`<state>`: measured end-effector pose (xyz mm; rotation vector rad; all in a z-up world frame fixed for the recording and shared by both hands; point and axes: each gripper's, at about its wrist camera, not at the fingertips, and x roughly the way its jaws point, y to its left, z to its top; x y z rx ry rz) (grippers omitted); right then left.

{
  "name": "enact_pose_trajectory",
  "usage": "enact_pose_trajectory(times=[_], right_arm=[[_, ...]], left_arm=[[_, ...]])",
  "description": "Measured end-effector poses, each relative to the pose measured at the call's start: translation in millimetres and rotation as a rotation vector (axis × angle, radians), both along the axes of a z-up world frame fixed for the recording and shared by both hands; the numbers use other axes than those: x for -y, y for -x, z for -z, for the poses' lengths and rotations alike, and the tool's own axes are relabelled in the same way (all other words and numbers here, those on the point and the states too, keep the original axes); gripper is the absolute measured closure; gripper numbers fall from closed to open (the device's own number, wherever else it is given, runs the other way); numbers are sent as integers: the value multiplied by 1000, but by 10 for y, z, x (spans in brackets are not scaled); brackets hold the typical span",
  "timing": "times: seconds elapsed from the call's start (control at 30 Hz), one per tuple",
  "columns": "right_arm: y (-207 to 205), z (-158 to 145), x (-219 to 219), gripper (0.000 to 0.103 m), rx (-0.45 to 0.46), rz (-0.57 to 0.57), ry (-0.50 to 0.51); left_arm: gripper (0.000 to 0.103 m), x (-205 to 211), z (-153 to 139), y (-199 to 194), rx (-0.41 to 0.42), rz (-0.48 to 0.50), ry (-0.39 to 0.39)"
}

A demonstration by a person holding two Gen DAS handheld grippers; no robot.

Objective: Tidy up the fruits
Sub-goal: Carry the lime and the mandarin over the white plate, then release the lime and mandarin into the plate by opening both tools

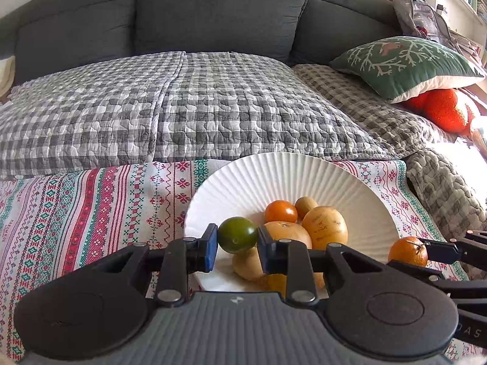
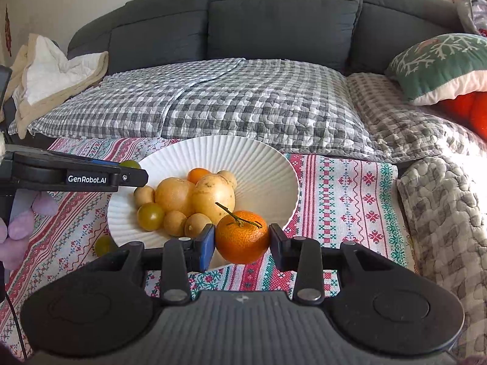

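Left wrist: patterned cloth (image 1: 91, 206) under white plate (image 1: 258, 176) (grey sofa (image 1: 213, 15) behind).

Both wrist views (close) toward plate (image 1: 274, 176)

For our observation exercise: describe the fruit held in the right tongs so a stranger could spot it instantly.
Find the white ribbed plate on the patterned cloth before the grey sofa. At its near edge, the right tongs grip a mandarin. Unlike the yellowish pile beside it, it is bright orange with a twig on top.
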<state>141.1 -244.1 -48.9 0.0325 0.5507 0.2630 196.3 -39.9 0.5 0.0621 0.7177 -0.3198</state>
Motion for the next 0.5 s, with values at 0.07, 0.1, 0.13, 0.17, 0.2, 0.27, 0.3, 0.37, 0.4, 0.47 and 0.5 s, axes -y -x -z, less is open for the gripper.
enact_pose_trajectory(times=[0.07, 0.1, 0.13, 0.17, 0.2, 0.27, 0.3, 0.37, 0.4, 0.47, 0.5], right_arm=[[-12, 11, -3, 68, 1, -1, 0], [-20, 12, -4, 68, 1, -2, 0], [-28, 13, -4, 68, 0, -2, -2], [-33, 14, -2, 68, 0, -1, -4], [-39, 15, -1, 68, -1, -2, -5], [-46, 20, -8, 68, 1, -2, -5], [-46, 22, -10, 68, 1, -3, -5], [-44, 23, -13, 68, 3, -7, -6], [-42, 24, -13, 68, 3, -10, -9], [-33, 18, -23, 68, 7, -12, -8], [-26, 12, -26, 68, 13, -11, -7]], left_arm=[[79, 16, 34, -82, -14, -5, -5], [79, 24, 47, -110, -17, -6, -10], [79, 32, 60, -137, -19, -7, -16], [79, 37, 68, -154, -20, -8, -19], [79, 41, 77, -168, -20, -9, -23], [79, 44, 98, -184, -22, -11, -29], [78, 44, 103, -182, -20, -9, -28], [78, 66, 115, -174, -9, -3, -39], [78, 72, 117, -171, -6, -1, -43], [78, 76, 122, -171, -3, 1, -47], [77, 79, 122, -170, -2, 0, -49]])
